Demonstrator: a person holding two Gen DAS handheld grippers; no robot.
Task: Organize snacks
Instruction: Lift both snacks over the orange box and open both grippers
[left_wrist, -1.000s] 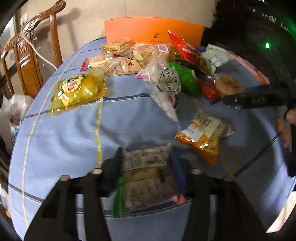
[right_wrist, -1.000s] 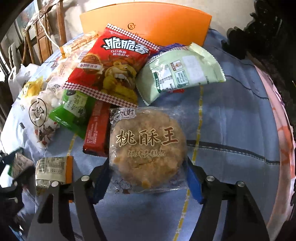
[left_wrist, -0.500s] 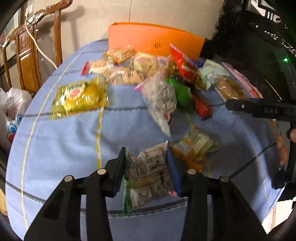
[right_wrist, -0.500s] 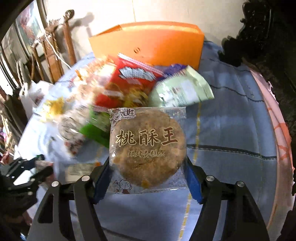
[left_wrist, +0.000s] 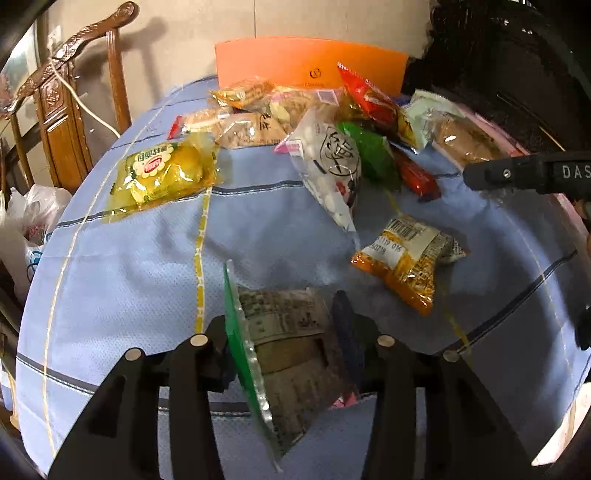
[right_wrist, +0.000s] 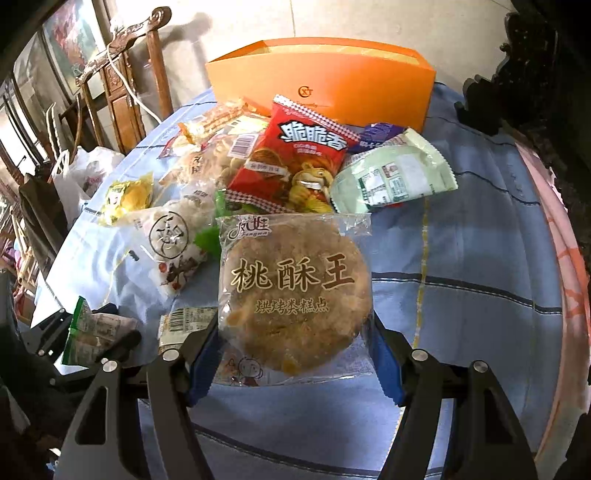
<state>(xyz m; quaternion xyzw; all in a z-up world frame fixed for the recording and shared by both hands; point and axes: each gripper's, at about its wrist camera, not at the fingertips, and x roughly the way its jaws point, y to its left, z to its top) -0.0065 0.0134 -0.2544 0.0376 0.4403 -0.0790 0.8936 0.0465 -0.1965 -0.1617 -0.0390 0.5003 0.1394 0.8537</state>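
My left gripper (left_wrist: 284, 332) has a clear snack packet with a green edge (left_wrist: 280, 354) between its fingers, tilted and off the blue tablecloth (left_wrist: 129, 277); its jaws are opening slightly while the pads still touch the packet. My right gripper (right_wrist: 293, 332) is shut on a round walnut cookie in a clear wrapper (right_wrist: 295, 288), held above the cloth in front of the snack pile. An open orange box (right_wrist: 317, 81) stands at the table's far edge. The left gripper (right_wrist: 99, 332) also shows at the lower left of the right wrist view.
Loose snacks crowd the middle: a red chips bag (right_wrist: 295, 162), a pale green packet (right_wrist: 391, 173), a white candy bag (left_wrist: 328, 166), a yellow packet (left_wrist: 162, 173), an orange packet (left_wrist: 410, 254). A wooden chair (left_wrist: 62, 110) and plastic bags (left_wrist: 33, 210) stand left of the table.
The right gripper has risen with the cookie, which now hangs above the pile. The left gripper's packet has come off the cloth and tilted onto its green edge.
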